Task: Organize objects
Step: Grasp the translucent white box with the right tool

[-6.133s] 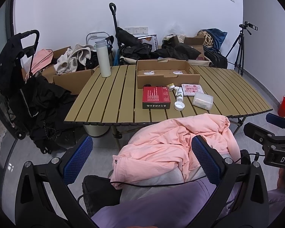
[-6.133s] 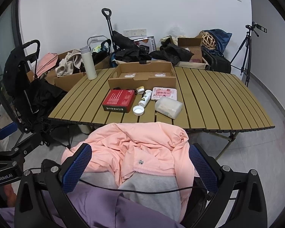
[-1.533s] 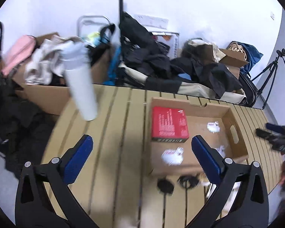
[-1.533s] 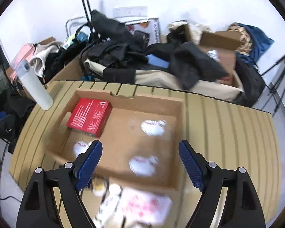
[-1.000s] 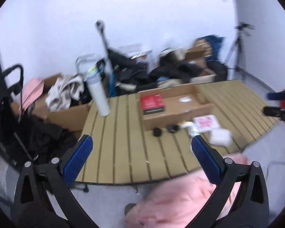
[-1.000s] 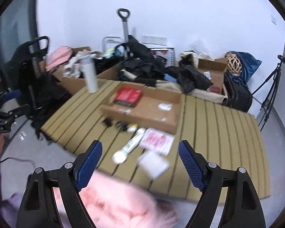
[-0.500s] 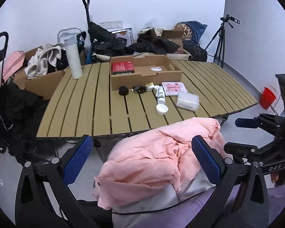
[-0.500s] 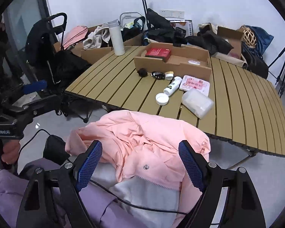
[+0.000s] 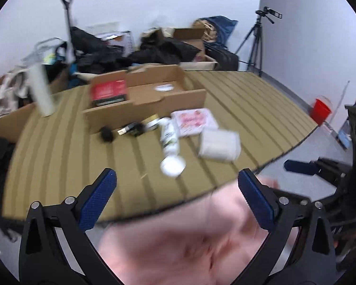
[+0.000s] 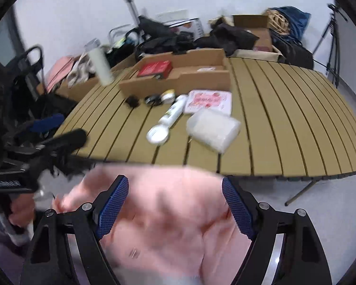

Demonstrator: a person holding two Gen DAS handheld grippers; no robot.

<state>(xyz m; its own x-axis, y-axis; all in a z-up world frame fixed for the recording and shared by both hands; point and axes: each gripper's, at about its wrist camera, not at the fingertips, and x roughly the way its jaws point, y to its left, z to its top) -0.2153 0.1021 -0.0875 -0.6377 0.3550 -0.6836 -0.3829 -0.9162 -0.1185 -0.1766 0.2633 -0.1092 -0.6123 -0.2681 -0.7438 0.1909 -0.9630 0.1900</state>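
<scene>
A cardboard box [image 9: 144, 102] stands on the slatted table [image 9: 59, 156] with a red box [image 9: 108, 90] inside at its left end. In front of it lie a white tube [image 9: 169, 137] with its round cap toward me, a pink patterned packet [image 9: 194, 121], a clear plastic container [image 9: 219, 144], a small gold-lidded jar [image 9: 152, 121] and small black items [image 9: 106, 134]. The same things show in the right wrist view: box [image 10: 178, 80], tube [image 10: 172, 114], packet [image 10: 208, 101], container [image 10: 212, 128]. My left gripper [image 9: 175, 197] and right gripper [image 10: 174, 201] are both open and empty, held above a pink jacket [image 10: 159, 213] short of the table's near edge.
A white bottle [image 9: 41, 90] stands at the table's left side. Bags, clothes and cardboard boxes [image 9: 159, 49] are piled behind the table. A tripod [image 9: 256, 42] stands at back right, a red bucket [image 9: 321, 111] on the floor at right.
Both grippers have moved forward and closer to the table's near edge, so the objects look larger. The views are motion-blurred. Both grippers stay open and empty.
</scene>
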